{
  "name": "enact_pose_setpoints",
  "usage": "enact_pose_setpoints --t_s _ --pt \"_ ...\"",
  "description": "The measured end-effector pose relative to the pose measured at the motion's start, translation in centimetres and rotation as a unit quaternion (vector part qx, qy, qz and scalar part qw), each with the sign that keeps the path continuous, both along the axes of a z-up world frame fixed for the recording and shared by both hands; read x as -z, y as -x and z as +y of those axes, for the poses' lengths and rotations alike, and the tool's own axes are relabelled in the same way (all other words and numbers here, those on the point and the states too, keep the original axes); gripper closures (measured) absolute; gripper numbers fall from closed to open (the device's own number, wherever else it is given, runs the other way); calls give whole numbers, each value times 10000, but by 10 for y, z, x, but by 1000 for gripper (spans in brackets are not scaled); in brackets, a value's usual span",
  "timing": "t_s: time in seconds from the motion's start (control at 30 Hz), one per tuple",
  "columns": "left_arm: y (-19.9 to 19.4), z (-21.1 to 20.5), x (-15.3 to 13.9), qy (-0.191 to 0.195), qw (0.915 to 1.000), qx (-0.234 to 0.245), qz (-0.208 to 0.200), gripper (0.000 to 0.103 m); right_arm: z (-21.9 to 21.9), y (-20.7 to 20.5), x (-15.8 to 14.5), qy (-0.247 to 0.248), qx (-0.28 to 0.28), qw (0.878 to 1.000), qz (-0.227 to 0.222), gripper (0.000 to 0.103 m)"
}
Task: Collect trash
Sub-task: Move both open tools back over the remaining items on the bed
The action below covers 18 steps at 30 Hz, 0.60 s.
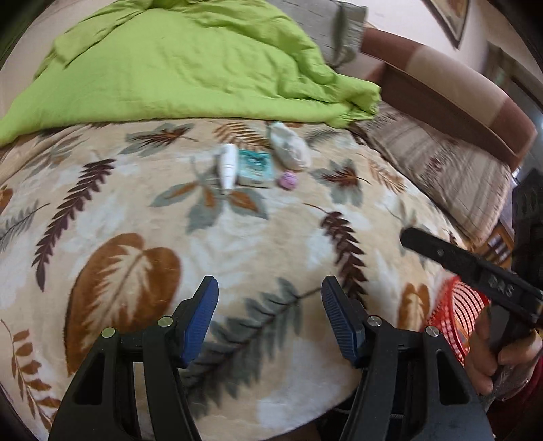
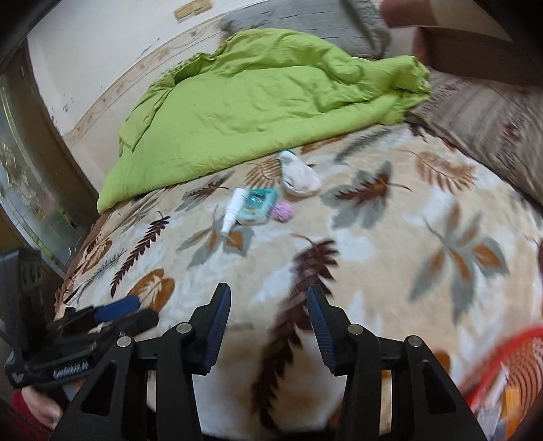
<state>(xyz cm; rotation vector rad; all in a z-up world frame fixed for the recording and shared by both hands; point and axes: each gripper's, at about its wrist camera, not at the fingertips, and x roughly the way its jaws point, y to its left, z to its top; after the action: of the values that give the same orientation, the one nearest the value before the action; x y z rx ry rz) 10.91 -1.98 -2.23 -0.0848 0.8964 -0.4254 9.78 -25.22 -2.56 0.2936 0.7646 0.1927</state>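
Observation:
Four bits of trash lie together on the leaf-print blanket (image 1: pixel 237 244), just below a green quilt (image 1: pixel 190 68): a white bottle (image 1: pixel 227 168) (image 2: pixel 233 210), a teal carton (image 1: pixel 256 168) (image 2: pixel 258 205), a crumpled white tissue (image 1: pixel 290 149) (image 2: pixel 300 176) and a small pink ball (image 1: pixel 287 179) (image 2: pixel 283 211). My left gripper (image 1: pixel 269 288) hovers open over the blanket's near part, far short of the trash, with nothing between its blue pads. My right gripper (image 2: pixel 268 295) is also open and empty, likewise well back. A red mesh basket (image 1: pixel 458 315) (image 2: pixel 509 369) sits at the bed's near right.
A striped brown pillow (image 1: pixel 441 166) (image 2: pixel 492 129) lies at the right along a brown headboard (image 1: pixel 458 88). A grey pillow (image 2: pixel 305 17) sits behind the green quilt. A glass-panelled door (image 2: pixel 30 163) stands left of the bed. Hands hold both gripper handles.

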Motion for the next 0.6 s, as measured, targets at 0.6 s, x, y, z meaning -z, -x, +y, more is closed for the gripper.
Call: enact_pose_setpoints --t_s 0.6 --pt "-58 42 32 -81 9987 -447 220 41 19 -197 71 -121 594 9943 874 68"
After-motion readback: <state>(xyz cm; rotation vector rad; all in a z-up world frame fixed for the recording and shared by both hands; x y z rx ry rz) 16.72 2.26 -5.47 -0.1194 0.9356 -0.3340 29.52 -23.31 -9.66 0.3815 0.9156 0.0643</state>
